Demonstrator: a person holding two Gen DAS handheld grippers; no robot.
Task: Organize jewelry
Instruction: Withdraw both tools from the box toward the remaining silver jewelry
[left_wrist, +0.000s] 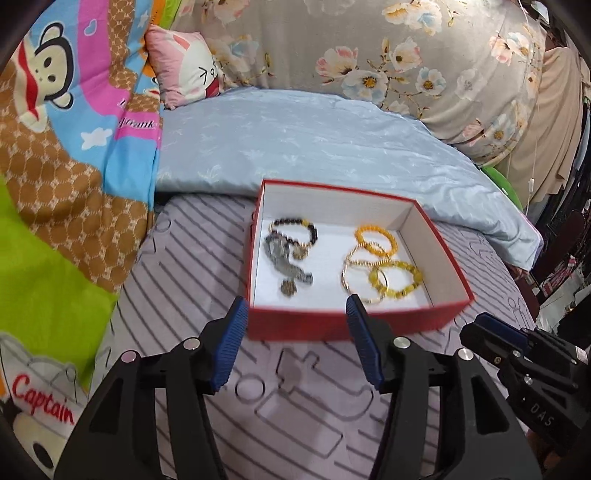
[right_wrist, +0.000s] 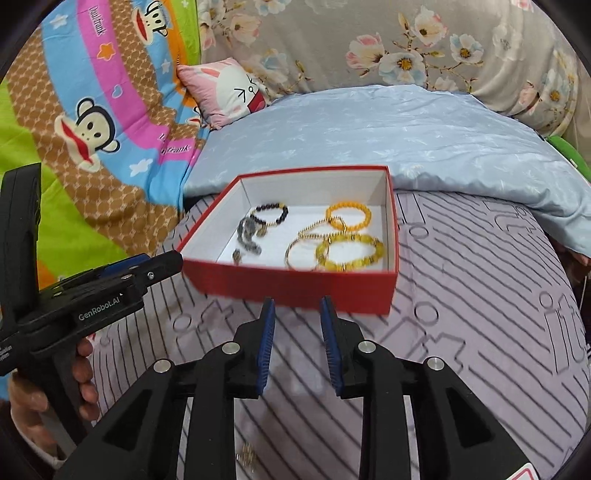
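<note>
A red box (left_wrist: 332, 326) with a white inside sits on the striped bed sheet; it also shows in the right wrist view (right_wrist: 295, 286). Inside on the left lie a dark bead bracelet (left_wrist: 295, 230) (right_wrist: 271, 214) and a grey chain piece (left_wrist: 286, 262) (right_wrist: 247, 234). On the right lie yellow bead bracelets (left_wrist: 397, 280) (right_wrist: 351, 253) and a thin gold bangle (left_wrist: 360, 280) (right_wrist: 301, 253). My left gripper (left_wrist: 295, 310) is open and empty just before the box's near wall. My right gripper (right_wrist: 297, 304) is open and empty, close to the box front. A small gold piece (right_wrist: 246, 454) lies on the sheet under the right gripper.
A light blue folded quilt (left_wrist: 314, 144) lies behind the box. A colourful cartoon blanket (left_wrist: 66, 147) rises at the left, a floral one (left_wrist: 406, 55) at the back. A small pink pillow (left_wrist: 188, 70) sits between them. The right gripper's body (left_wrist: 524, 354) is beside the box.
</note>
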